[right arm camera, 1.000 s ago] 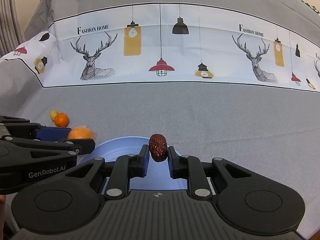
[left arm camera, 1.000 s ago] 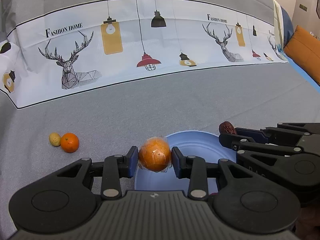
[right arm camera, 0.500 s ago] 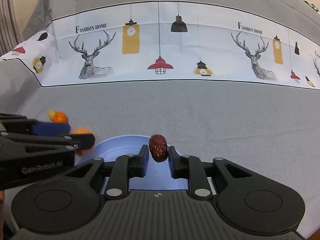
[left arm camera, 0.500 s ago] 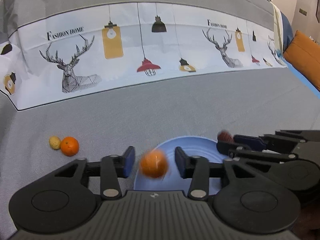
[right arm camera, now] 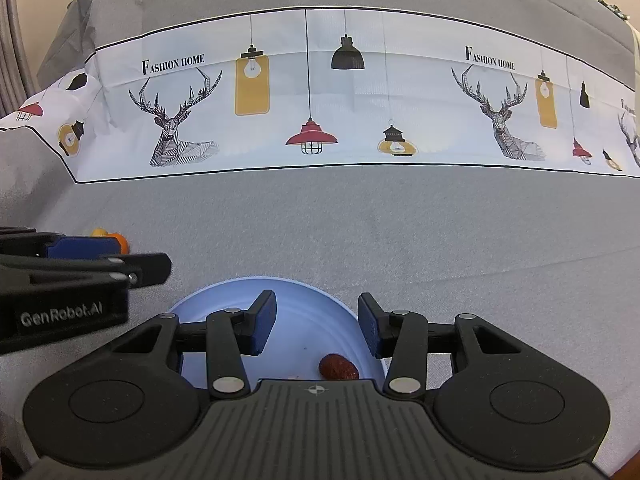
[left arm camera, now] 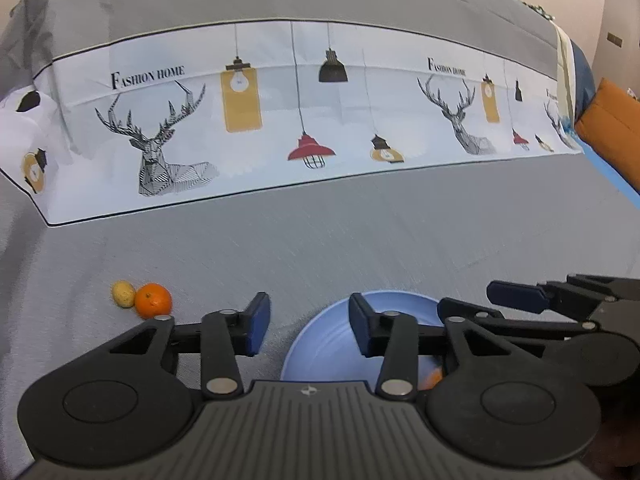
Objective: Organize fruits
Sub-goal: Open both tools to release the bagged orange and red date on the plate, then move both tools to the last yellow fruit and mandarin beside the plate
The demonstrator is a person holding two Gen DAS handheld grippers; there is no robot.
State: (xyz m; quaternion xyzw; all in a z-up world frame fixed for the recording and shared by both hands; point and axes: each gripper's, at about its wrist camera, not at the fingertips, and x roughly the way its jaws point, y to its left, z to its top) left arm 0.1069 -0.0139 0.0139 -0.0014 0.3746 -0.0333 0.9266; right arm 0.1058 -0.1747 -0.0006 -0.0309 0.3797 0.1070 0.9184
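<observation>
So both of our hand-held grippers are hanging over the blue plate [right arm camera: 224, 308] and neither one is holding anything. The left hand-held gripper [left arm camera: 308, 324] has its blue pads spread wide apart, sitting over the plate's left rim. The right hand-held gripper [right arm camera: 316, 324] is spread just as wide, right above the middle of the plate.

Fruit-wise, the red date [right arm camera: 338, 367] is lying inside the plate, toward its near right side, partly tucked under the right hand-held gripper's body. In the left wrist view we can only catch a sliver of the orange [left arm camera: 434, 378] in the plate, peeking out behind the left hand-held gripper's linkage, so we can't say much about how it sits.

Two more pieces are out on the grey cloth surface [left arm camera: 360, 240], well left of the plate: a small tangerine [left arm camera: 153, 300] and a little yellowish fruit [left arm camera: 123, 294] touching it on its far left side. We can't tell what that yellow one is.

Beyond the plate there's a white printed band [right arm camera: 360, 120] with deer heads and hanging lamps, reading "Fashion Home".
</observation>
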